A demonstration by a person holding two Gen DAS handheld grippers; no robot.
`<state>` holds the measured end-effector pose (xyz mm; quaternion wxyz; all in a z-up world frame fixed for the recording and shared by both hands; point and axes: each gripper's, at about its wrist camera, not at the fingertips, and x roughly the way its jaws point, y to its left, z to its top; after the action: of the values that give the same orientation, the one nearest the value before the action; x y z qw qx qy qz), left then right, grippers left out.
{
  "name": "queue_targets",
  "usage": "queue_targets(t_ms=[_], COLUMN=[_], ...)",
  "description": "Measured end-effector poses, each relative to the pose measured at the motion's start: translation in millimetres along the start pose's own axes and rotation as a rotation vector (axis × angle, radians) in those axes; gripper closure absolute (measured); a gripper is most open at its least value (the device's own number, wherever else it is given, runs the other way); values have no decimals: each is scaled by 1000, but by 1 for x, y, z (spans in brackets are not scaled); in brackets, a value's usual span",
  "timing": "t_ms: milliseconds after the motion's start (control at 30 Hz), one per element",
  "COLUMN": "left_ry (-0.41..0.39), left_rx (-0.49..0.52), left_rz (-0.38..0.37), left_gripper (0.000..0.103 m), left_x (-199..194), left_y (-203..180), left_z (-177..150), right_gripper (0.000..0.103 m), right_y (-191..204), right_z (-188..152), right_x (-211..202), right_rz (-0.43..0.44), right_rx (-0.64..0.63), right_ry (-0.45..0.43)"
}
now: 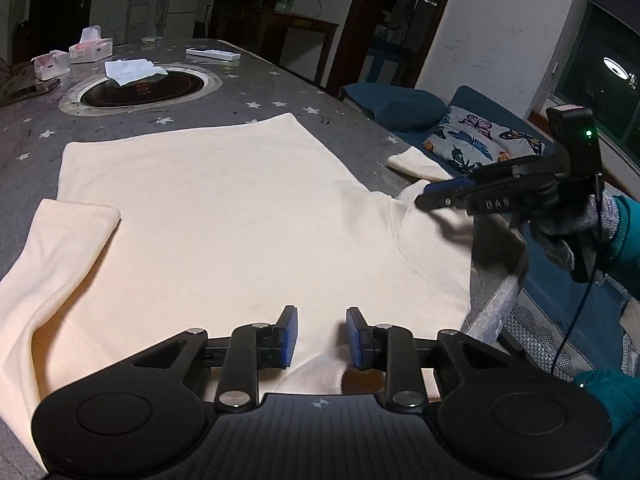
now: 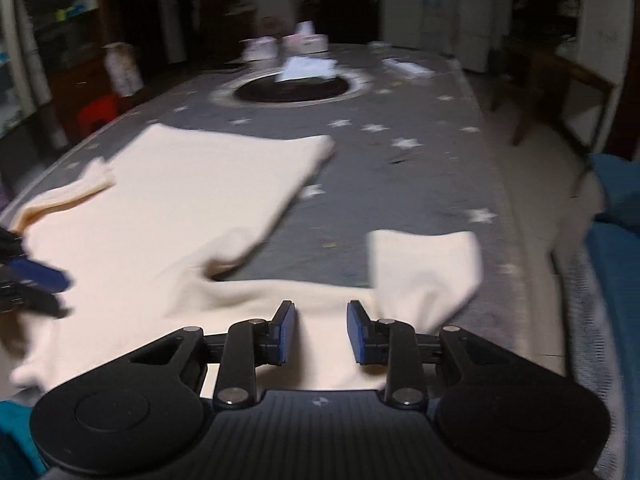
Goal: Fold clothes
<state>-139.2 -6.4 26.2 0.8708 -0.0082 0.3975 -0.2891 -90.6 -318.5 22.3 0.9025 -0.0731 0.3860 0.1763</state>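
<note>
A cream long-sleeved shirt (image 1: 224,216) lies spread flat on the grey star-patterned table (image 1: 280,92); it also shows in the right wrist view (image 2: 168,216). My left gripper (image 1: 321,336) is open, its blue pads just above the shirt's near edge by the collar. My right gripper (image 2: 321,332) is open over the shirt's shoulder, beside the sleeve (image 2: 424,268) lying toward the table's right edge. In the left wrist view the right gripper (image 1: 436,196) hovers at the shirt's right shoulder. The other sleeve (image 1: 60,240) is folded at the left.
A round black inset hob (image 1: 144,88) sits mid-table with a white cloth (image 1: 132,70) on it. Tissue boxes (image 1: 90,46) and a white remote (image 1: 214,54) lie at the far end. A blue sofa with a butterfly cushion (image 1: 480,140) stands beside the table's right edge.
</note>
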Motion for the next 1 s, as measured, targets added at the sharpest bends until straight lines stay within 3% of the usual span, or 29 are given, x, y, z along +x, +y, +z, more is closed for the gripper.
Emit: queue_targets(t_ms=[100,333,633,900,1000], left_ry=[-1,-6,-50,-89,-138], left_rx=[-7,-19,-187,-279,-246], left_rz=[-7,8,169,263,406], left_gripper=[74,70,70,64,64], left_x=[-1,-3,-10,-20,-26], left_y=[1,4,49,91,94], left_z=[0,4,18,24,21], right_gripper=[74,68,58,47,45], right_y=[-13,-41,-12,-6,-8], right_z=[-4,-8,-1,2,2], right_x=[-4,-11,-2,7,8], right_rz=[-142,-295,-138,-115,-115], right_rx=[-1,67,34,49,58], right_ry=[-10,-21,-32,-24,-22])
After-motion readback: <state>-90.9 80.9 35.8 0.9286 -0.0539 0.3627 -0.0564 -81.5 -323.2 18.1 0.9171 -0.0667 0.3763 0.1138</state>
